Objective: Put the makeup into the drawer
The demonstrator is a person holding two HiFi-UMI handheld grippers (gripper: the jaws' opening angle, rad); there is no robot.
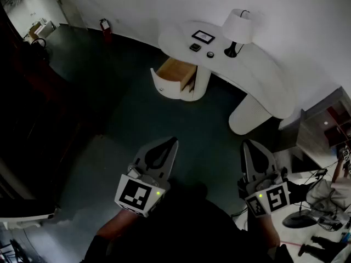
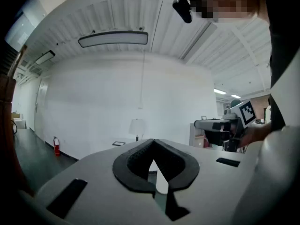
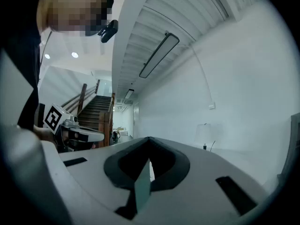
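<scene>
We're standing well back from the white tabletop (image 1: pixel 258 75), with both grippers held low and level over the dark floor (image 1: pixel 137 119). The fingers on the left gripper (image 1: pixel 174 140) are clenched on nothing, and it's the same for the right gripper (image 1: pixel 245 143). The drawer (image 1: pixel 164 85) under the tabletop's left end stands open. The makeup (image 1: pixel 196 47) seems to be the small dark bits near that end's front edge, between a frame (image 1: pixel 203 36) and the lamp (image 1: pixel 237 29). They're too small to make out any better.

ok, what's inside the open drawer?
In the drawer only bare wood lining shows, no item visible. Its rear end sits under the desk top, covered, so that part can't be checked.
</scene>
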